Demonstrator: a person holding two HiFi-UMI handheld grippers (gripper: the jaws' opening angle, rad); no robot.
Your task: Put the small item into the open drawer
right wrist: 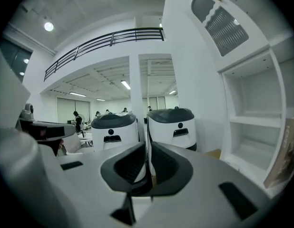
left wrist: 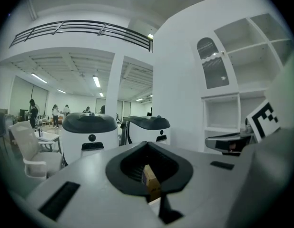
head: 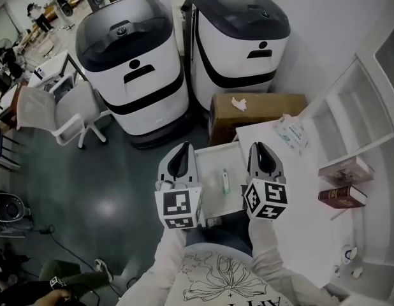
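Observation:
A small white and green tube (head: 226,180) lies inside the open white drawer (head: 211,199), which is pulled out from the left side of the desk. My left gripper (head: 180,161) hovers over the drawer's left edge, and its jaws stand apart with nothing held in the left gripper view (left wrist: 147,163). Over the drawer's right edge, by the desk, hangs my right gripper (head: 264,158). In the right gripper view (right wrist: 148,163) its jaws meet along a thin line and grip nothing. Both grippers point level toward the white machines.
Two large white and black machines (head: 133,62) (head: 238,37) stand beyond the drawer. A cardboard box (head: 254,110) sits behind it. The white desk (head: 299,196) carries a plastic packet (head: 291,132); two books (head: 342,183) lie on shelving at right. An office chair (head: 63,113) stands at left.

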